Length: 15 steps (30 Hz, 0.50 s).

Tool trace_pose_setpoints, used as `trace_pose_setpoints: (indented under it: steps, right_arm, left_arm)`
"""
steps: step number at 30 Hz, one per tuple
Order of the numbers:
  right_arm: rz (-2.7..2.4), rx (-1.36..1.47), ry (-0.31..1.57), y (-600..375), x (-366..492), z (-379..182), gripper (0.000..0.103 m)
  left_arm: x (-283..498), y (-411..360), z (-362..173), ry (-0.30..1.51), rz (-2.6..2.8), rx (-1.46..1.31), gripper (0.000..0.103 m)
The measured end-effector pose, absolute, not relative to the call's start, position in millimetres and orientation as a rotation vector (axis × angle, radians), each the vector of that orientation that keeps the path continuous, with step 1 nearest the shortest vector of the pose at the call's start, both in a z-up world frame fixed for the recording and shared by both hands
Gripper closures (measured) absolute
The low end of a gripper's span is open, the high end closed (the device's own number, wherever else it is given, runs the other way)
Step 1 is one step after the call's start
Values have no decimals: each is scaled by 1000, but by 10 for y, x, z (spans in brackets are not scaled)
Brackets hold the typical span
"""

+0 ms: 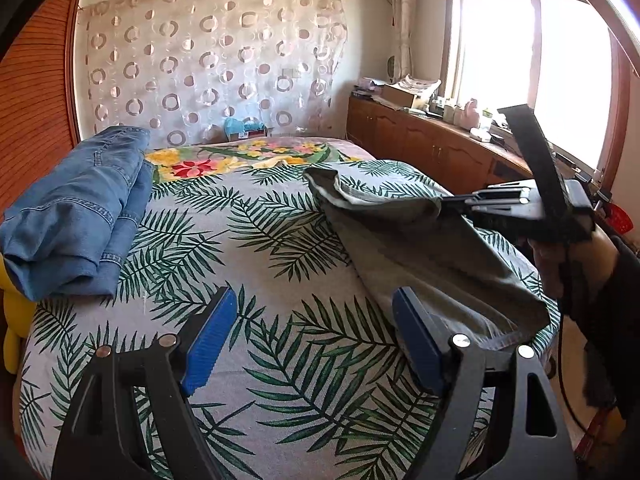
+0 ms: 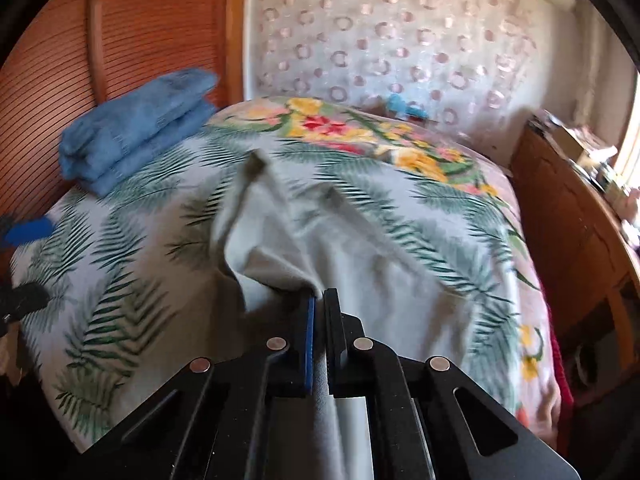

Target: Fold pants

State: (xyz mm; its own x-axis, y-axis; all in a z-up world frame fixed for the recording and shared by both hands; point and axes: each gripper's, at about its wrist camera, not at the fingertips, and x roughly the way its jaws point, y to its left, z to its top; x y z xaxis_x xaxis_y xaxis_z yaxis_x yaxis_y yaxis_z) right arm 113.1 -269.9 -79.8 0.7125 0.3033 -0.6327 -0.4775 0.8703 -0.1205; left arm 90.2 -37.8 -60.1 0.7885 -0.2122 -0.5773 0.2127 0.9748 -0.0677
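Grey-green pants point(image 1: 420, 248) lie on the right side of the bed, one end lifted. My right gripper point(image 1: 452, 202) is shut on the pants' upper edge and holds it above the bed. In the right wrist view the pants point(image 2: 264, 240) run from the closed jaws of this gripper point(image 2: 318, 300) out over the bedspread. My left gripper point(image 1: 308, 336) is open and empty, low over the bed, with its right pad next to the pants' near hem. Its blue pad also shows at the left edge of the right wrist view point(image 2: 30, 230).
Folded blue jeans point(image 1: 76, 216) sit at the bed's left side, near a wooden slatted wall point(image 1: 36, 92). The bed has a leaf-print cover point(image 1: 256, 240). A wooden cabinet point(image 1: 432, 140) with clutter runs under the window on the right.
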Motion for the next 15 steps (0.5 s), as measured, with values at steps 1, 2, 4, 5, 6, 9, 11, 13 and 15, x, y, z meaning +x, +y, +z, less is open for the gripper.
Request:
trace_pose_setpoints:
  steps: [1,2,4,5,6,9,11,13,15]
  right_arm:
    - [421,-268,652,-2768,1190,-818,99]
    - [405,-260,657,-2817,1234,-838,99]
    - [361,-261,656,-2875,1291,-855,99]
    - [348,-251,652,-2903,1307,-863,99]
    - [343,-240,651,-2915,1322,-855,99]
    - [304,-244,634,-2919,1311,-849,86]
    - [342,-214,633,-2903,1287,-856,84]
    - [359,-213,636,-2887,1280,-891,80]
    - [387,-208,640,-2908,1276,-901,79]
  left_arm:
    - [902,-389,-609,623,-230,4,22]
    - [902,-397,-622,625,-231,6,22]
    - [908,-409,-635,629,-235,7,22]
    - [911,-422,-647,631,-238,7,22]
    - [912,-431,-653,633,-239,9,22]
    - [916,-458,-681,639,-245,15,22]
    - [929,-482,-706,645,-248,20,22]
    - [967,-510,-729,651,-254,23,22]
    - [1015,-544,-738,656,-258,31,22]
